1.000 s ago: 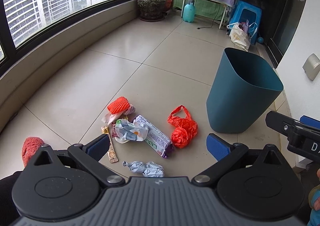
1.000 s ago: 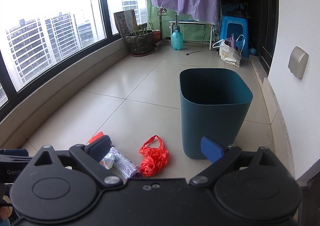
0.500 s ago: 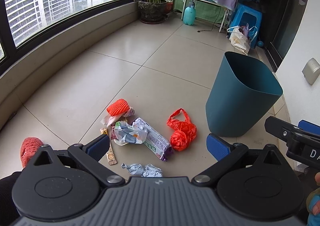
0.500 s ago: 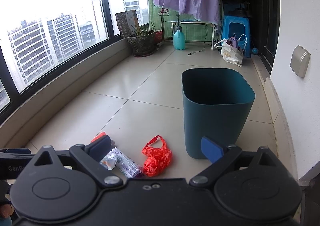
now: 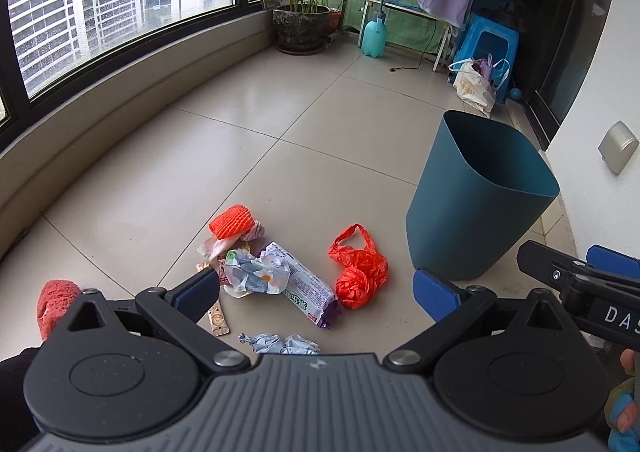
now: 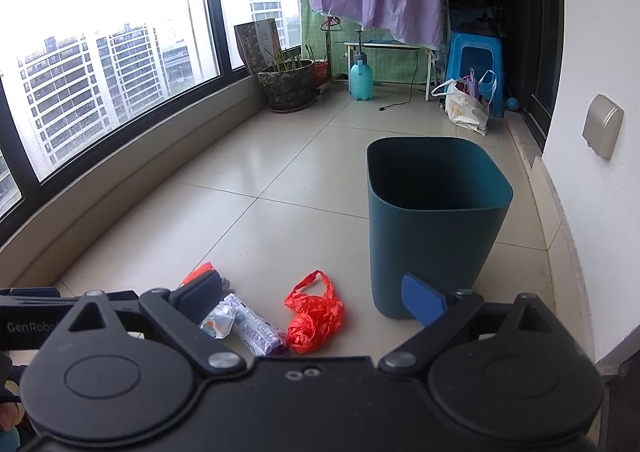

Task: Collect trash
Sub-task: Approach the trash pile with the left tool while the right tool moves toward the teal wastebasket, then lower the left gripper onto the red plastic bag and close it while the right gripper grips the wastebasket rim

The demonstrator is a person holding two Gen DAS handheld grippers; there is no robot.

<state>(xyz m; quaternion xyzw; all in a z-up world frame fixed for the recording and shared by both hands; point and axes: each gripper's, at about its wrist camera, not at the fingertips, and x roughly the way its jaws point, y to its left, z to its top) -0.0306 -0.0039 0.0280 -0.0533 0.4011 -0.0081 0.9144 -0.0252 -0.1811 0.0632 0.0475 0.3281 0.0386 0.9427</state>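
Note:
Trash lies on the tiled floor: an orange foam net, a crumpled clear wrapper, a white and purple packet, a red plastic bag, crumpled grey paper and a thin stick wrapper. A teal bin stands upright to their right. My left gripper is open and empty above the pile. My right gripper is open and empty, with the red bag, the packet and the bin ahead of it. It also shows at the right edge of the left wrist view.
A curved window wall runs along the left. At the back stand a plant pot, a teal spray bottle, a blue stool and a white shopping bag. A white wall is close on the right. Another orange net lies at lower left.
Both grippers have drawn back and tilted up slightly, so the trash and the bin sit a little lower and farther in the views. Both stay open. Nothing on the floor has moved.

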